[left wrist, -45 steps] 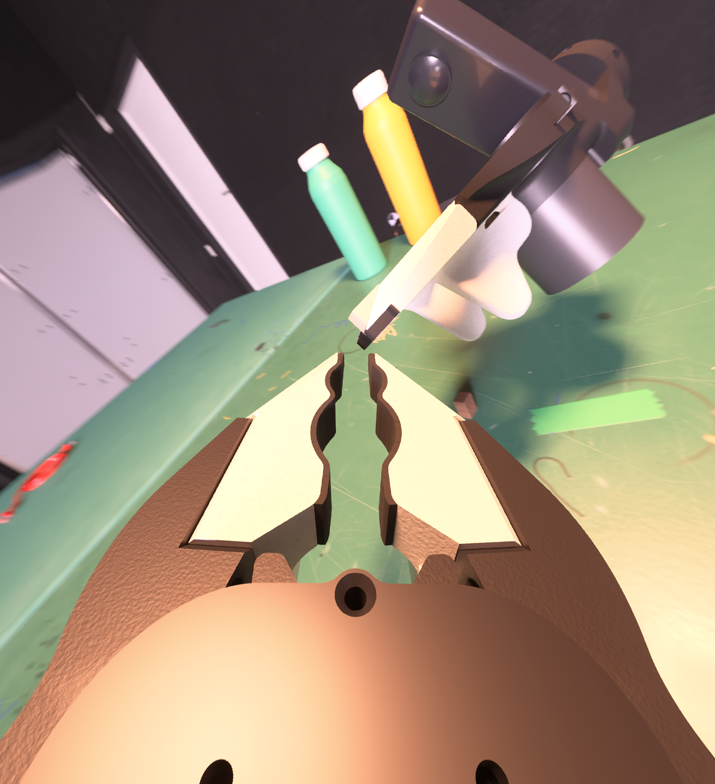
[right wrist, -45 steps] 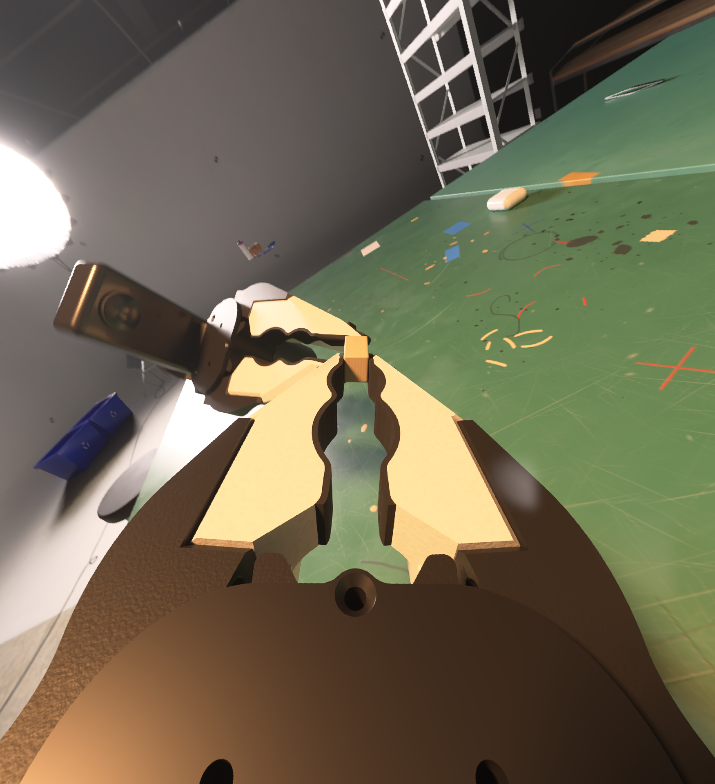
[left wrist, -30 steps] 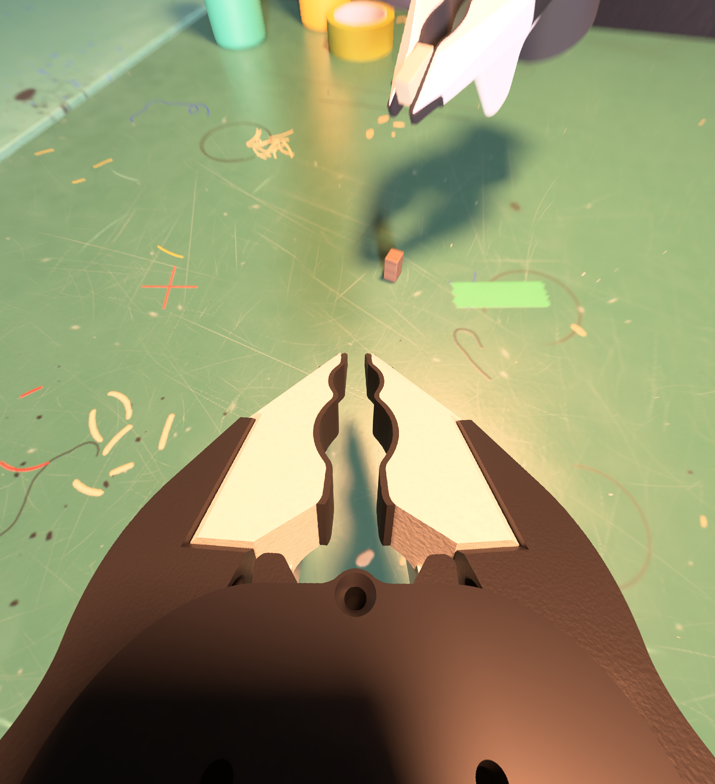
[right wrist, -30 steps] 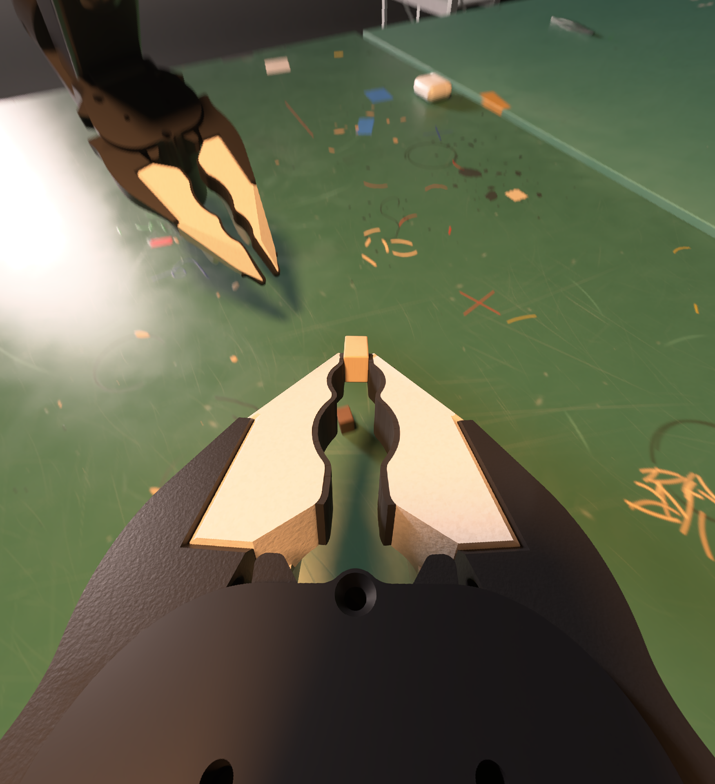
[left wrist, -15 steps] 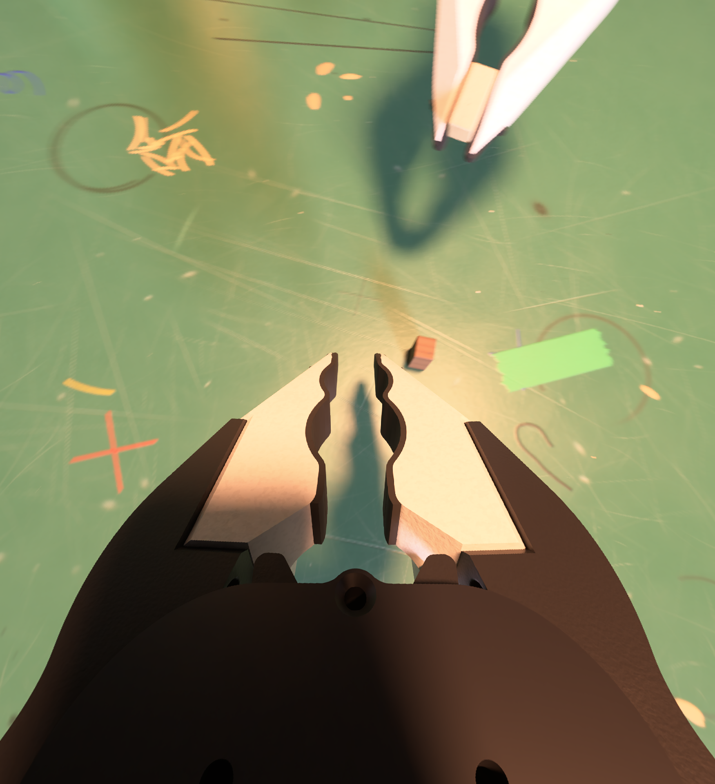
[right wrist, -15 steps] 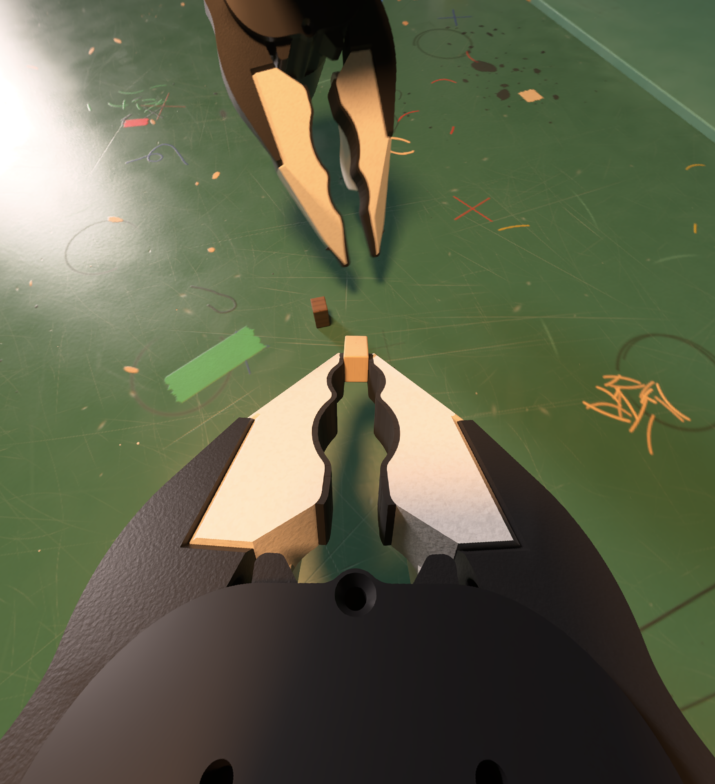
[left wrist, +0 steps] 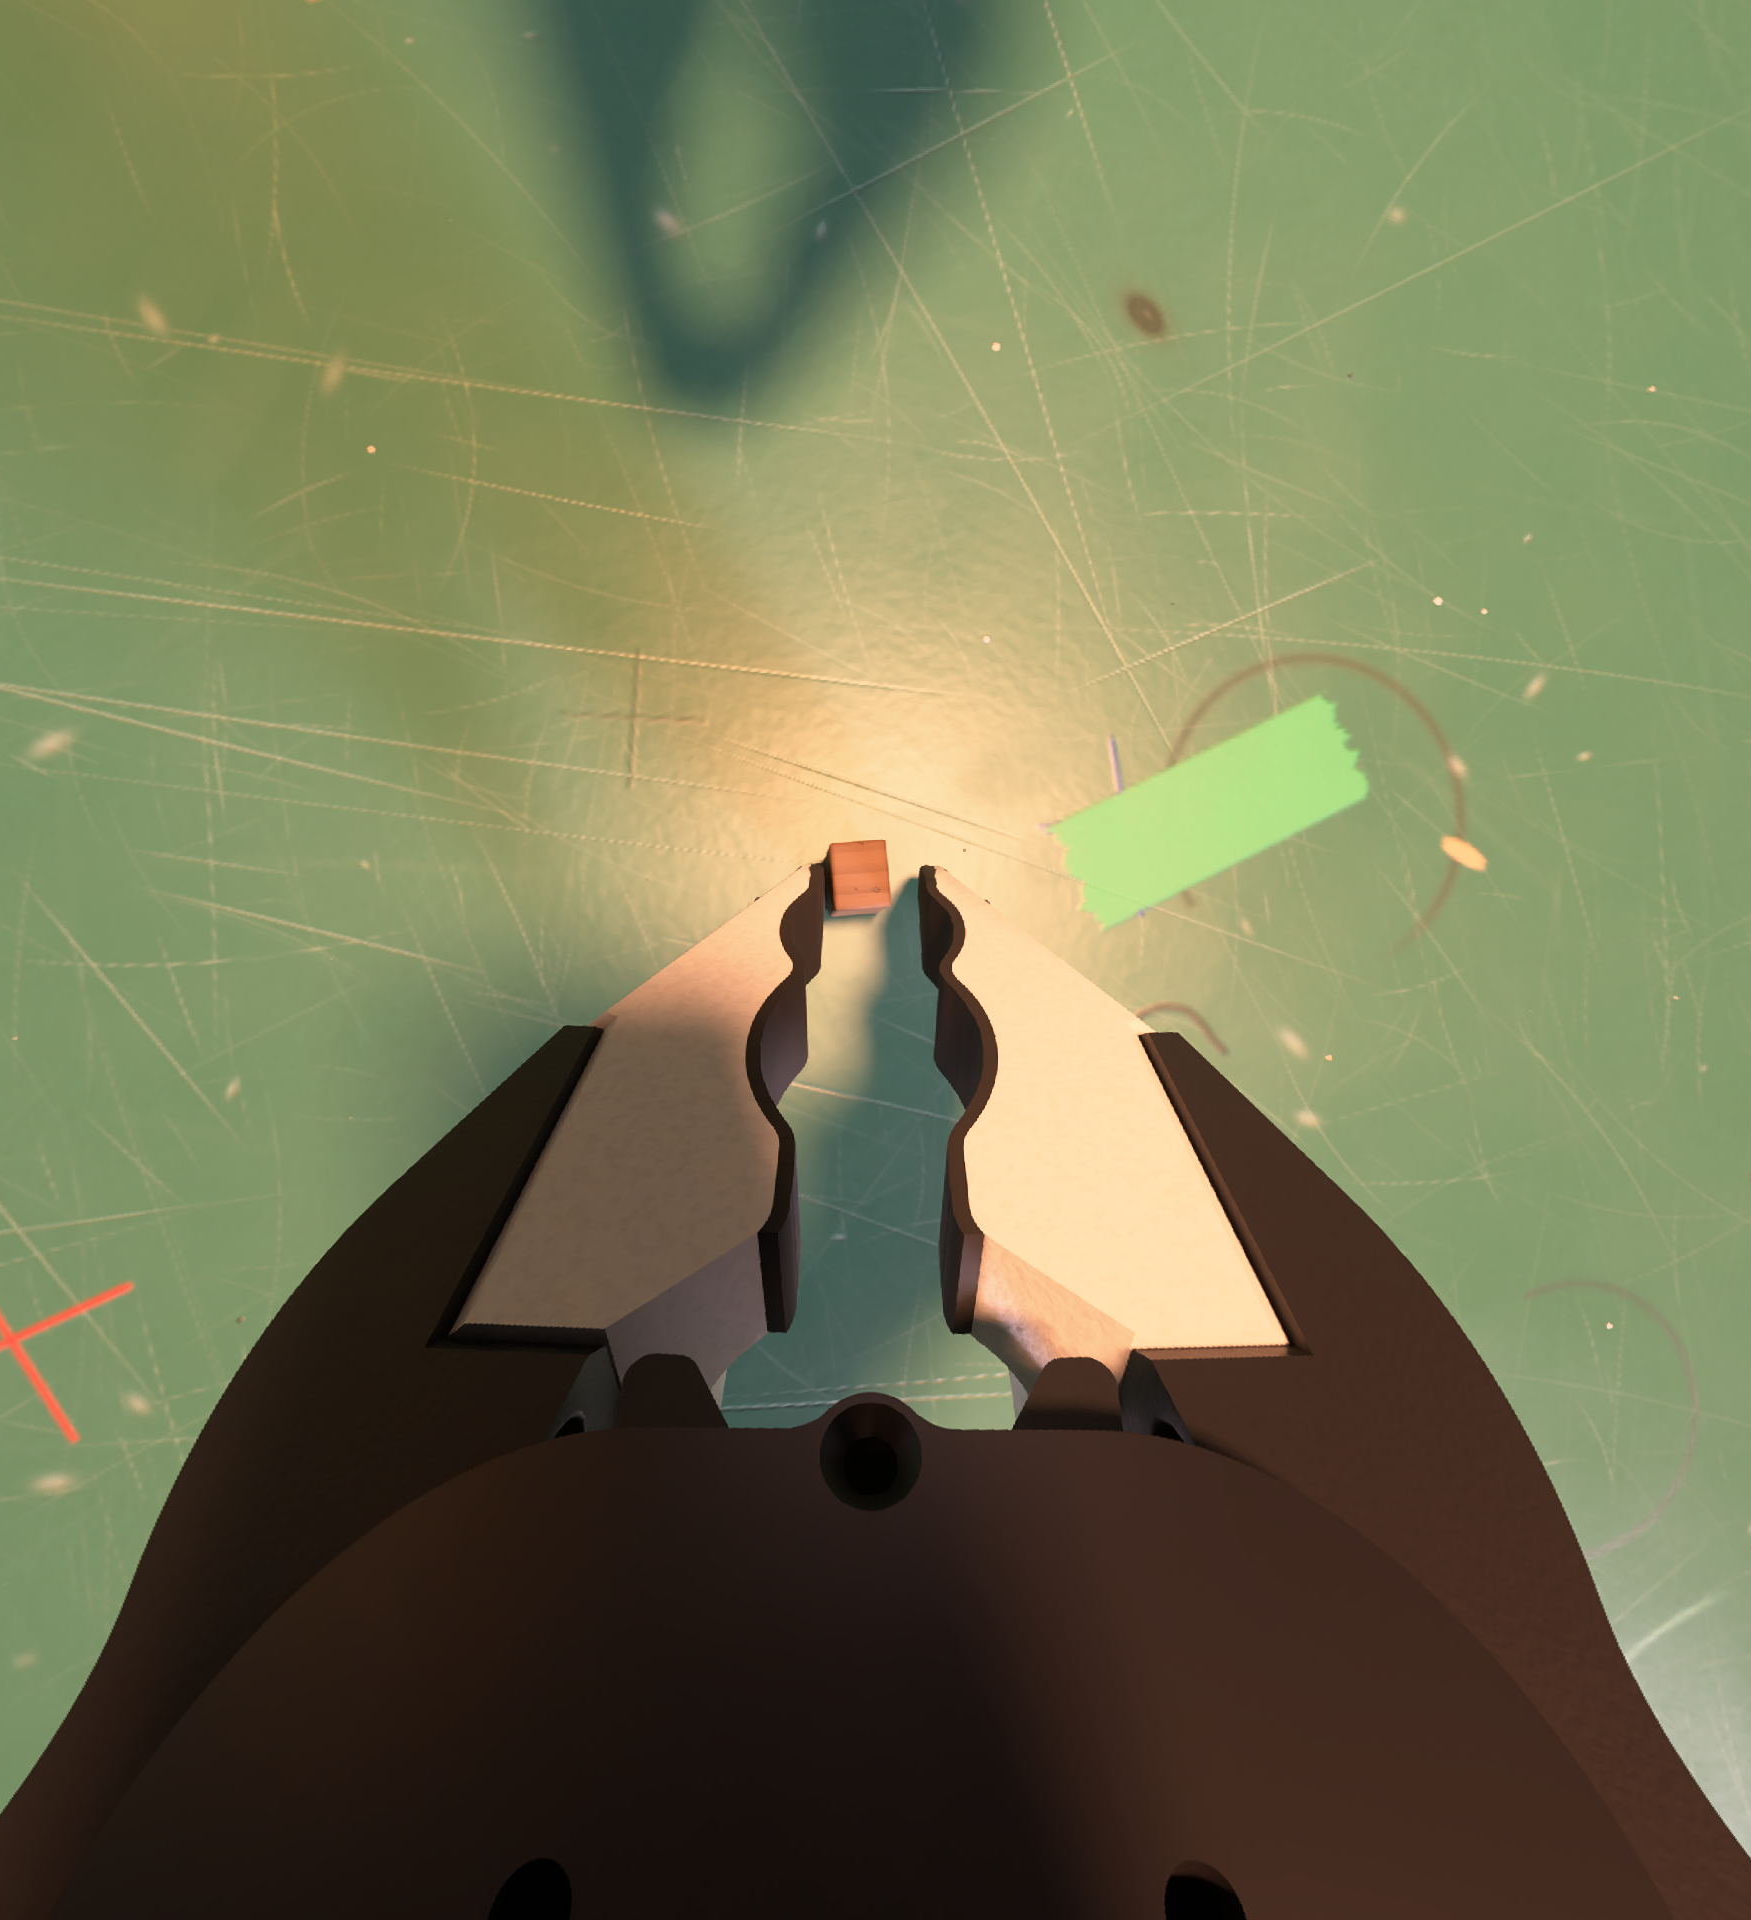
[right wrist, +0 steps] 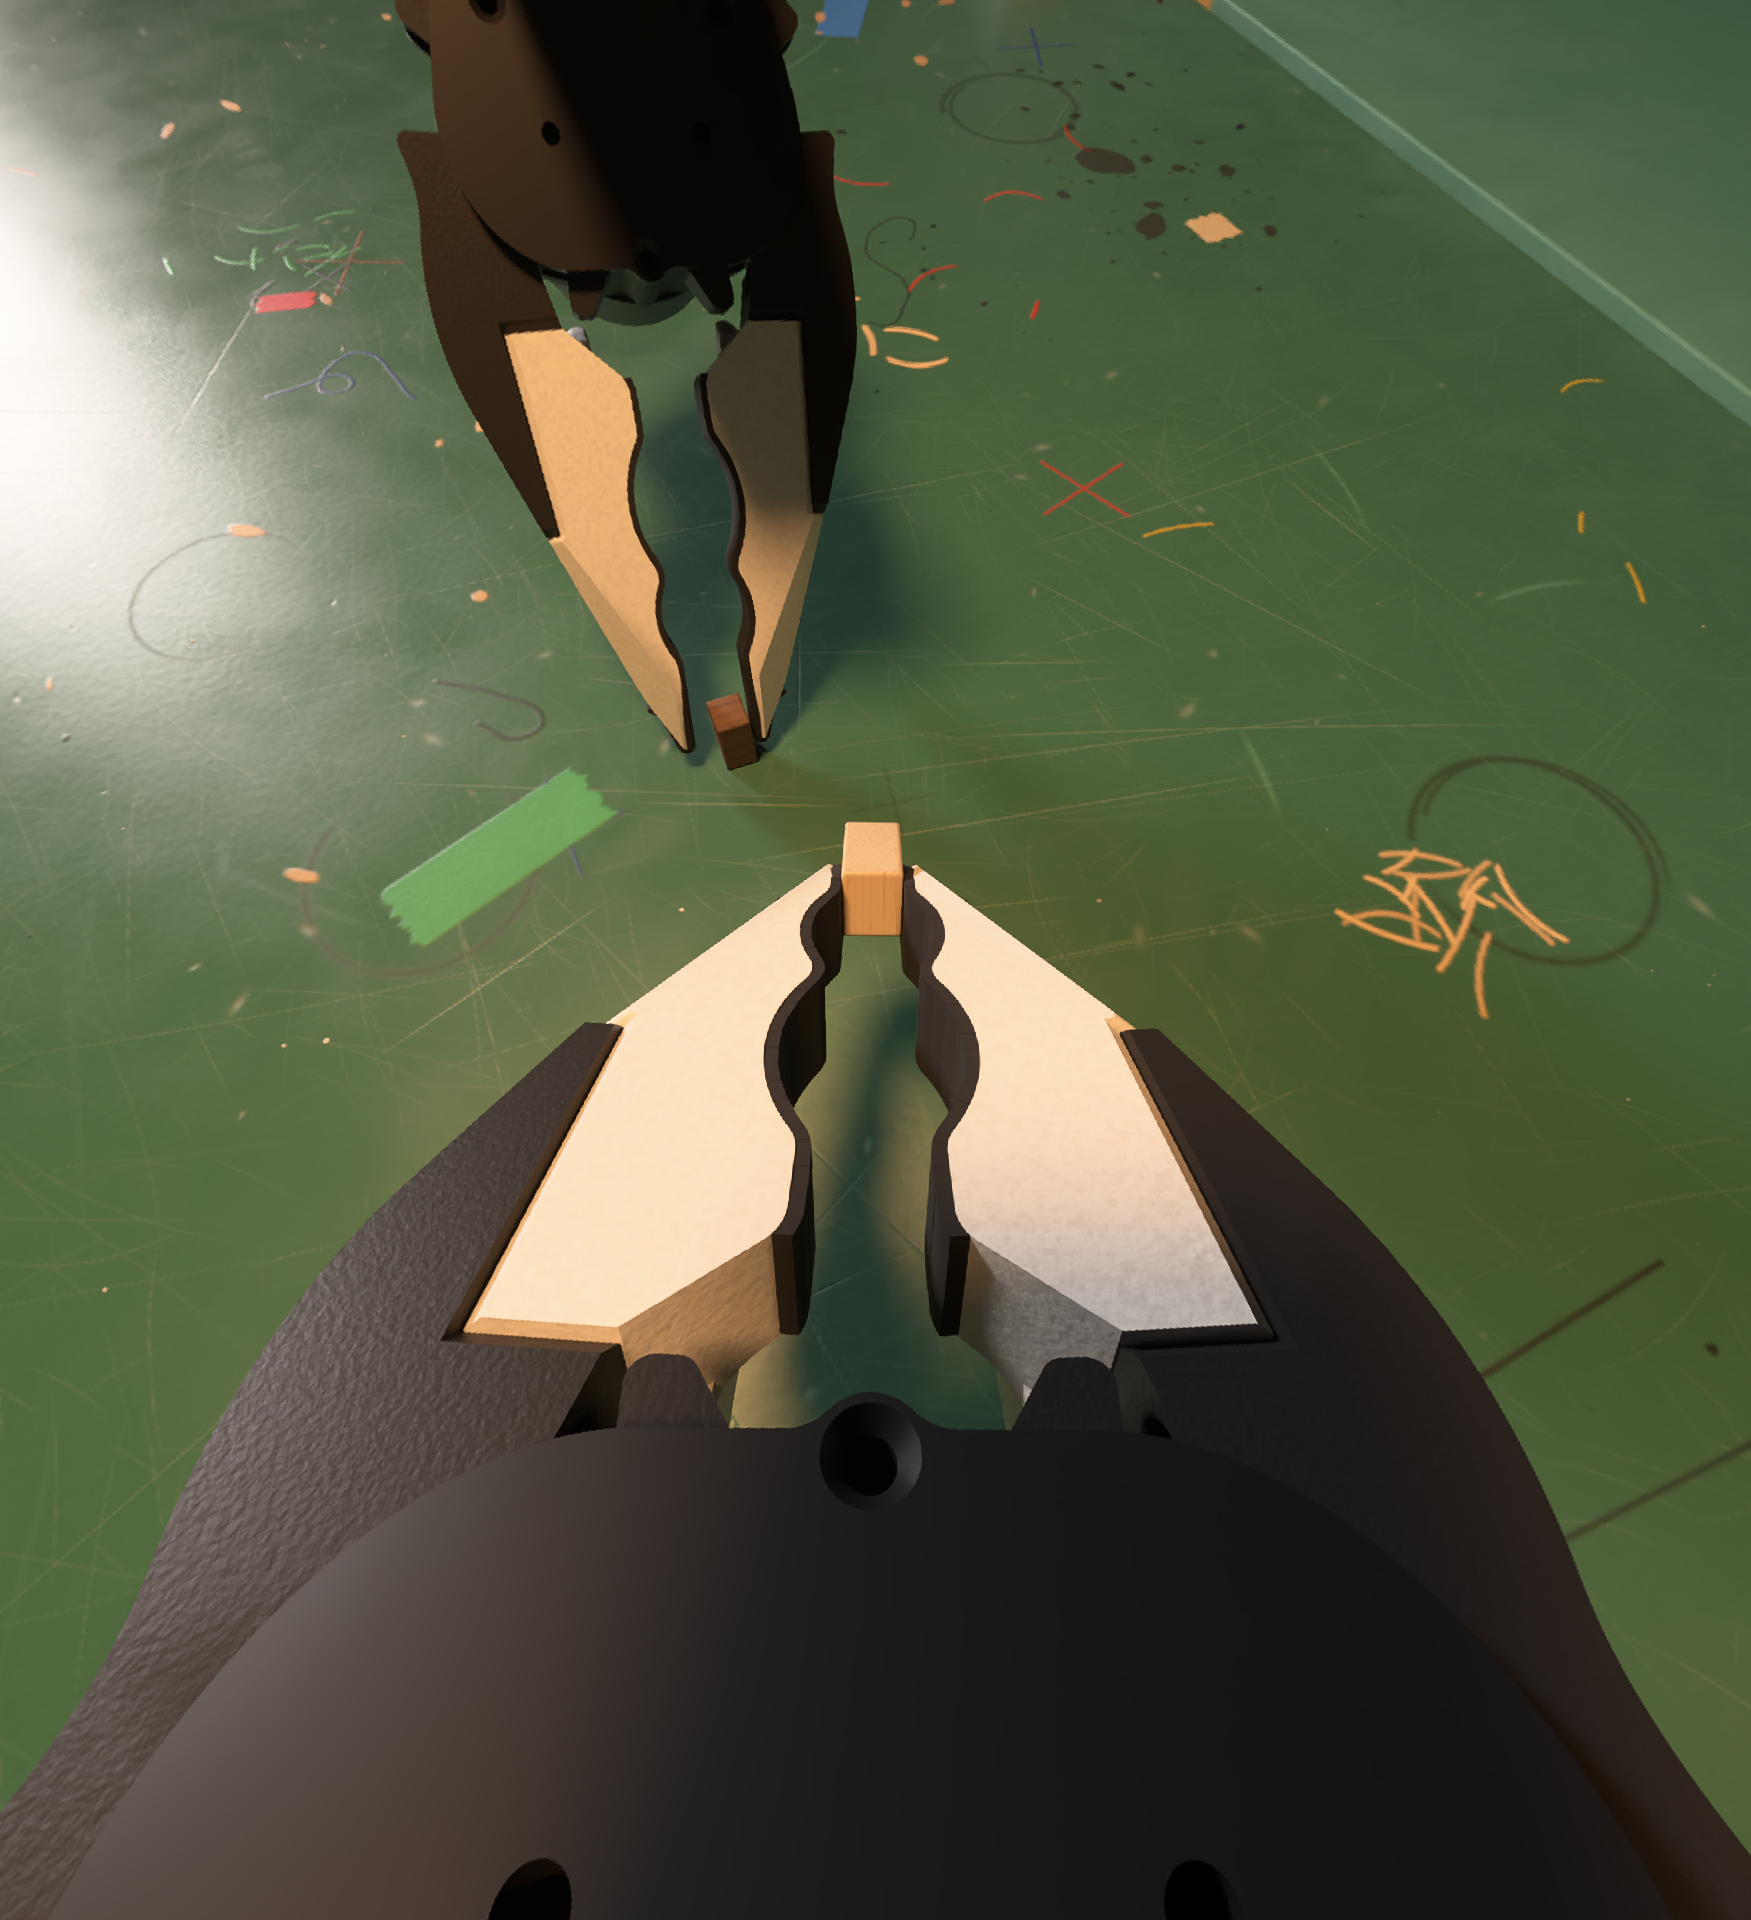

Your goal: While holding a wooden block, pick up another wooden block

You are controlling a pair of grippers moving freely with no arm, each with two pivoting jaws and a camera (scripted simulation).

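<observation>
1. Left wrist view: the left gripper (left wrist: 868, 883) body runs off the bottom edge, so its rear is cut off.
2. Same view, top centre: only a blurry dark shadow (left wrist: 736, 208) shows; whatever casts it is out of frame.
3. Right wrist view: the left gripper (right wrist: 723, 727) is chopped at the top edge.
4. Whether its tips touch the dark wooden block (right wrist: 732, 729)? Can't tell.
5. Blue scrap (right wrist: 843, 16) at top is cropped.

No readable words, brands or numbers are showing anywhere. Only drawn marks are lying on the green tabletop (left wrist: 331, 623): a red cross (left wrist: 14, 1338) off the left gripper's (left wrist: 869, 883) left side, plus unreadable scribbles.
</observation>
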